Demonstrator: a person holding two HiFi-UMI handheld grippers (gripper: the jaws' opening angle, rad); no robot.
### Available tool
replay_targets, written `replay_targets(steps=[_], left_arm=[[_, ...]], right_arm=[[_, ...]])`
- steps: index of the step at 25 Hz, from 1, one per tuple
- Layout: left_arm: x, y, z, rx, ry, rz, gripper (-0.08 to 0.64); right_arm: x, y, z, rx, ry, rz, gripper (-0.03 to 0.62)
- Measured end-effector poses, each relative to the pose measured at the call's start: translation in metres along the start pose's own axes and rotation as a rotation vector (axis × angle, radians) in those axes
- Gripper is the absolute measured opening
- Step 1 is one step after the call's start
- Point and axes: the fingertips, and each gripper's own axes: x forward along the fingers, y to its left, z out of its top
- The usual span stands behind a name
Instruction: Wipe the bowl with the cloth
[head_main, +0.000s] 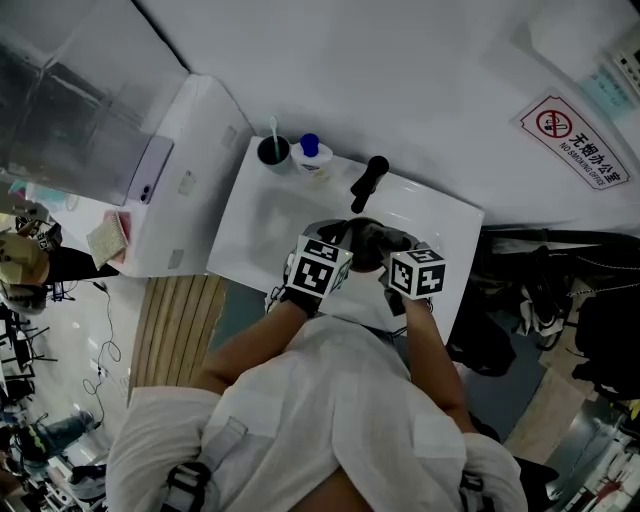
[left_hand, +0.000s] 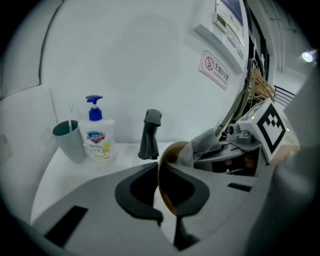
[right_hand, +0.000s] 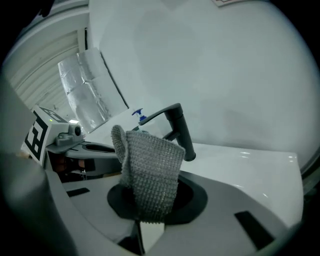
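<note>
My left gripper (left_hand: 160, 180) is closed right down, pinching the rim of the brown bowl (left_hand: 172, 150). I hold the bowl tilted over the white sink (head_main: 258, 215), toward its five o'clock side in the head view. My right gripper (right_hand: 150, 202) is nearly closed, and its pads clamp a grey knitted cloth (right_hand: 150, 170) that stands up out of them. In the left gripper view the cloth lies against the bowl's mouth at about two o'clock. The black faucet (head_main: 367, 182) stands at twelve o'clock from the bowl. A cup (head_main: 273, 150) and a soap bottle (head_main: 312, 156) sit at the sink's eleven o'clock corner.
</note>
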Motion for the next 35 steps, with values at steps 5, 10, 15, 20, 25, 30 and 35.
replay_targets(steps=[5, 10, 15, 20, 25, 30, 35], left_arm=[[0.002, -0.003, -0.009, 0.042, 0.061, -0.044, 0.020], [0.002, -0.003, -0.011, 0.220, 0.180, -0.058, 0.021], [0.002, -0.008, -0.006, 0.440, 0.239, -0.038, 0.023], [0.005, -0.023, -0.019, 0.613, 0.313, -0.121, 0.020], [0.004, -0.018, -0.015, 0.514, 0.277, -0.123, 0.018], [0.003, -0.009, -0.004, 0.312, 0.155, -0.061, 0.018], [-0.002, 0.007, 0.003, 0.142, 0.056, 0.014, 0.018]], right_arm=[[0.001, 0.000, -0.006, -0.096, 0.053, -0.008, 0.071], [0.006, 0.006, -0.010, -0.281, 0.138, 0.012, 0.072], [0.011, 0.010, -0.015, -0.395, 0.208, 0.024, 0.078], [0.015, 0.024, -0.024, -0.527, 0.272, 0.077, 0.067], [0.016, 0.024, -0.017, -0.465, 0.222, 0.069, 0.064], [0.012, 0.016, -0.001, -0.323, 0.127, 0.024, 0.067], [0.004, 0.006, -0.002, -0.109, 0.032, -0.015, 0.064]])
